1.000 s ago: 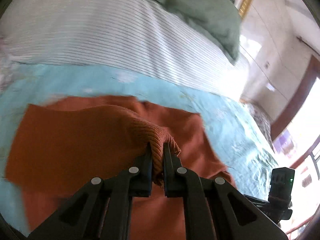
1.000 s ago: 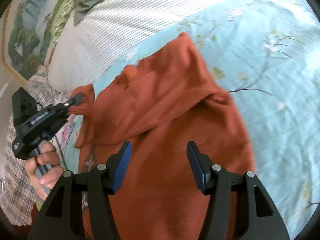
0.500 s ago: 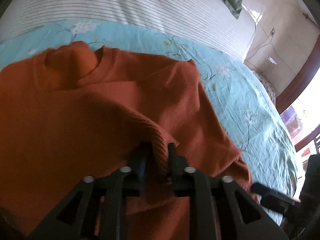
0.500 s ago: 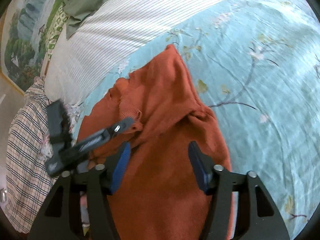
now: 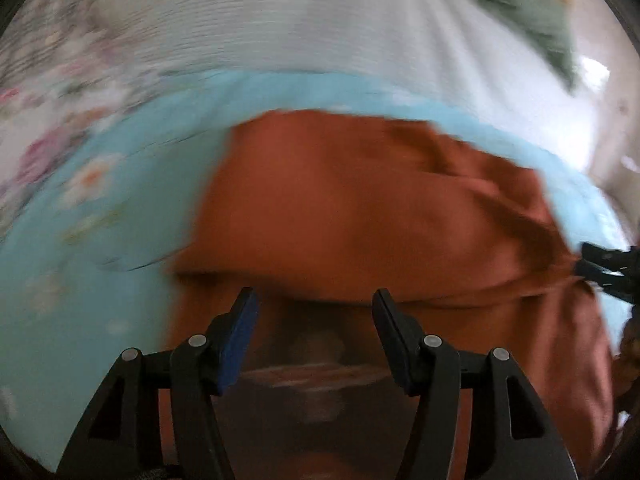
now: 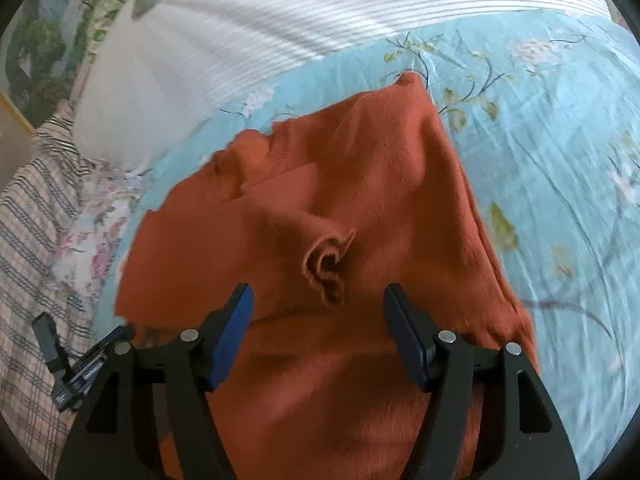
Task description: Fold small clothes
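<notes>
1. A checked blanket (image 6: 28, 280) covers the left edge of the bed in the right wrist view, with a patch of pink-flowered cloth (image 6: 96, 248) just beside it.
2. The left gripper (image 5: 312, 312) hangs over the near left part of the orange sweater (image 5: 360, 208). Its jaws are spread wide and nothing is between them. The blue pad on its left finger (image 5: 236, 340) shows clearly, but the rest of this view is badly motion-blurred, so finer details of the cloth under it cannot be made out.
3. In the right wrist view the same left gripper (image 6: 84, 364) shows at the lower left as a dark, narrow shape, just beside the sweater's left edge.
4. The orange sweater (image 6: 360, 200) lies on the light blue floral bedsheet (image 6: 540, 140), roughly at the middle of the bed. One sleeve is folded across the body, and its ribbed cuff (image 6: 326, 264) rests curled open on top of the chest area. The neckline points toward the head of the bed.
5. A white striped pillow (image 6: 280, 28) lies along the head edge of the bed, beyond the sweater, with a green cloth (image 5: 520, 12) on its far side.
6. The right gripper (image 6: 316, 320) hovers over the sweater's lower body, just short of the cuff. Its jaws are wide apart and they grip nothing.
7. The bare sheet takes up the bed's right side.
</notes>
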`<state>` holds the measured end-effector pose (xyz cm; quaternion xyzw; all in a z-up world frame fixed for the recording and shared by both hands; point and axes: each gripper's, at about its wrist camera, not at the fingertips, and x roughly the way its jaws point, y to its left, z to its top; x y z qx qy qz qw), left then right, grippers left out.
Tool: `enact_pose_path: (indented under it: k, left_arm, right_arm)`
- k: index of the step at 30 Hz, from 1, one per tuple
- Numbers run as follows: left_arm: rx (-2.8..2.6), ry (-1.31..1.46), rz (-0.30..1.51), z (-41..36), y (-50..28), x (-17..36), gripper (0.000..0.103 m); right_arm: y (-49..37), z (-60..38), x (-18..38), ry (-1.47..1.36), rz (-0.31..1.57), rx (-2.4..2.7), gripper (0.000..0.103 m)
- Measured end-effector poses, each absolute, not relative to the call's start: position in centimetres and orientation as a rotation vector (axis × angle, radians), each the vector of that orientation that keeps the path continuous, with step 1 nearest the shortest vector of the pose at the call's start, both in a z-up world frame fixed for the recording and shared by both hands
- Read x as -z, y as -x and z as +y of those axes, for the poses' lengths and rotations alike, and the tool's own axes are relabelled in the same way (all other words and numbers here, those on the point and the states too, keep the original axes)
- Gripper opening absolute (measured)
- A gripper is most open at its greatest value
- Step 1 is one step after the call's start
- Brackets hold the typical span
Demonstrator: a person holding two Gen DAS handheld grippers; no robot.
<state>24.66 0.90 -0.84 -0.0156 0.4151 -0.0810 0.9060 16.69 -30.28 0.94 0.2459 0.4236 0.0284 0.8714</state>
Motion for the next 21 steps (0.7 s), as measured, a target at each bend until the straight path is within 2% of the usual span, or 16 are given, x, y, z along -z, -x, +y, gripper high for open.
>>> enact_pose_path:
  k: [3,4,5,7,13,19,21]
  left_arm:
    - [0.094,0.099,0.899,4.6,-25.5,2.4,0.060]
    - [0.080,0.110,0.905,5.3,-25.7,2.7,0.060]
    - [0.067,0.119,0.916,5.9,-26.0,3.3,0.060]
    - [0.058,0.128,0.930,6.2,-26.5,3.8,0.060]
    - [0.026,0.093,0.907,5.1,-29.3,3.5,0.059]
    - [0.004,0.062,0.894,4.2,-29.7,3.8,0.053]
    - [0.009,0.051,0.879,4.0,-29.3,3.4,0.034]
  right_arm:
    - [-18.7,-29.7,-0.2,-0.480,0.886,-0.053,0.067]
    - [-19.2,-29.5,-0.2,-0.465,0.880,-0.053,0.044]
    - [-19.8,-29.4,-0.1,-0.465,0.891,-0.059,0.005]
    - [-20.2,-29.6,-0.7,-0.510,0.868,-0.079,0.007]
    - [-16.0,-33.4,-6.7,-0.564,0.609,-0.033,0.007]
    - [-15.9,-36.1,-1.7,-0.635,0.749,0.028,0.007]
    - [-15.7,-35.2,-0.9,-0.629,0.765,0.008,0.007]
